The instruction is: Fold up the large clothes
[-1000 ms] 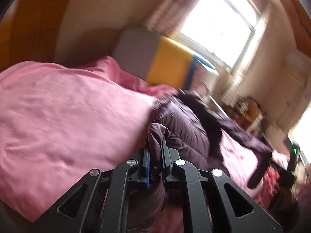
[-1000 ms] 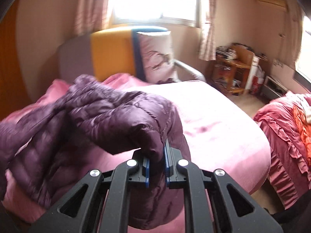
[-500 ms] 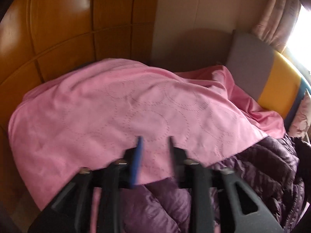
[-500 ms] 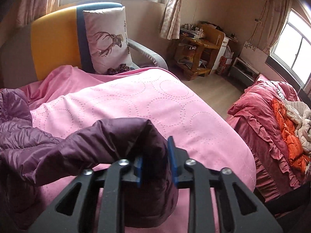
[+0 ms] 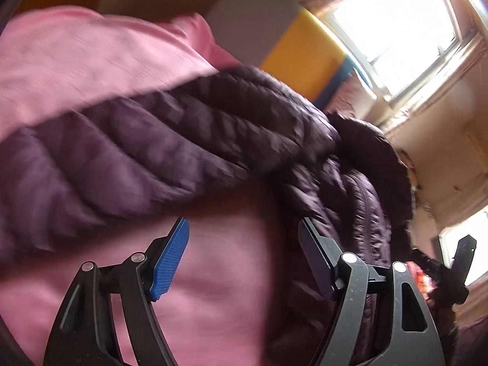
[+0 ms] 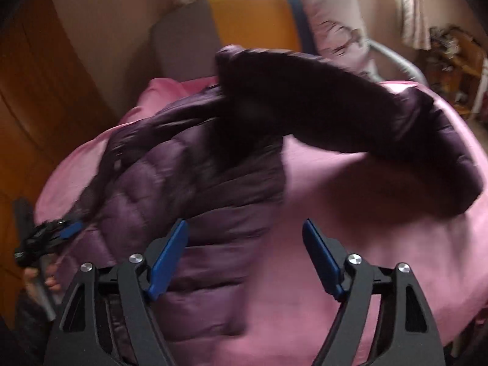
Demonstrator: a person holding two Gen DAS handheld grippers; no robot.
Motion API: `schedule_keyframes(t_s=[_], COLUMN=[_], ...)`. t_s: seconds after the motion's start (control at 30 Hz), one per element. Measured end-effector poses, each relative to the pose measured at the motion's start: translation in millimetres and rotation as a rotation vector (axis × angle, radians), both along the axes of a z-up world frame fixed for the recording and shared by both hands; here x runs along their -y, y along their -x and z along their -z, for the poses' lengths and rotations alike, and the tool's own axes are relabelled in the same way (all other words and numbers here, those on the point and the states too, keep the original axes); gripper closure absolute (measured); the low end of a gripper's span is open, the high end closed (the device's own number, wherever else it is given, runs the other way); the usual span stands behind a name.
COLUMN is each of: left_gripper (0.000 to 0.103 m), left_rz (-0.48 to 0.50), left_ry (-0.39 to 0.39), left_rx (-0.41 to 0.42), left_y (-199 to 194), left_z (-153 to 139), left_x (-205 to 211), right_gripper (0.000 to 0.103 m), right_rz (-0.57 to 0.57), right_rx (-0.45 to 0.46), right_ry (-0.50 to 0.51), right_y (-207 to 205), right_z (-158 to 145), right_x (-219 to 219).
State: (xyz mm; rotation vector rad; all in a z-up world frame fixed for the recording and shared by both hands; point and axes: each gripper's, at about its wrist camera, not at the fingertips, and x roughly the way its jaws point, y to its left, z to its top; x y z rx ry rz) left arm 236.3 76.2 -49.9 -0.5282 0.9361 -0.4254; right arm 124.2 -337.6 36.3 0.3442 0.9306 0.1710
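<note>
Left wrist view: left gripper [image 5: 244,253] has let go of the purple down jacket [image 5: 183,140]; its jaws are opening, nothing between them. Right gripper [image 6: 245,253] likewise released, opening. Jacket now lies spread on the pink bed [image 6: 381,244], ready for folding.

Quilted, faintly glossy jacket [image 6: 189,183] cloth

Bedspread [image 6: 350,244]: pink, spread under and ahead of the tool.
Headboard [image 6: 253,24]: grey and yellow, far ahead.
Pillow [image 6: 332,27]: right of headboard, blurred, perhaps printed.
Window [image 5: 393,27]: bright, upper right.
</note>
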Motion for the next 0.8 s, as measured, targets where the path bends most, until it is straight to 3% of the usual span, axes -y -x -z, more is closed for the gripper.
schedule_keyframes(t_s=[0.13, 0.17, 0.23, 0.27, 0.3, 0.33, 0.37, 0.4, 0.47, 0.7, 0.77, 0.8], left_gripper=[0.030, 0.030, 0.037, 0.046, 0.068, 0.078, 0.089, 0.096, 0.099, 0.101, 0.101, 0.101], left_rz=[0.026, 0.033, 0.083, 0.094, 0.111, 0.116, 0.104, 0.099, 0.102, 0.108, 0.090, 0.075], left_ry=[0.164, 0.188, 0.220, 0.196, 0.183, 0.174, 0.153, 0.145, 0.137, 0.152, 0.135, 0.089], left_rx=[-0.099, -0.115, -0.162, -0.171, -0.167, -0.174, -0.175, -0.157, -0.115, 0.064, 0.083, 0.091], left_y=[-18.3, -21.0, -24.7, -25.2, -24.6, -25.4, -27.9, -23.9, -14.4, 29.5, 44.2, 53.9], left_z=[21.5, 25.0, 34.2, 36.4, 37.9, 38.7, 38.5, 35.0, 21.8, -59.2, -72.0, -76.8], left_x=[29.0, 34.0, 51.7, 60.5, 68.3, 71.6, 72.1, 71.3, 66.5, 8.9, -12.4, -22.1], right_gripper=[0.030, 0.023, 0.019, 0.017, 0.026, 0.039, 0.063, 0.077, 0.091, 0.098, 0.099, 0.098], right_rz=[-0.151, -0.196, -0.188, -0.196, -0.204, -0.202, -0.203, -0.204, -0.202, -0.197, -0.213, -0.206], right_rx=[-0.099, -0.138, -0.164, -0.165, -0.162, -0.154, -0.147, -0.123, -0.076, 0.086, 0.123, 0.131], right_ry=[-0.297, -0.333, -0.297, -0.253, -0.195, -0.127, -0.072, -0.041, -0.020, 0.007, 0.029, 0.058], right_y=[-23.1, -31.9, -44.7, -49.6, -52.7, -51.7, -48.6, -41.6, -25.9, 55.8, 78.0, 87.9], right_z=[13.6, 18.2, 25.6, 29.6, 33.7, 36.9, 37.9, 35.7, 22.7, -29.0, -38.0, -39.7], right_x=[-58.9, -76.3, -103.0, -115.3, -125.3, -132.1, -134.7, -131.6, -112.0, -28.4, -10.2, -0.6])
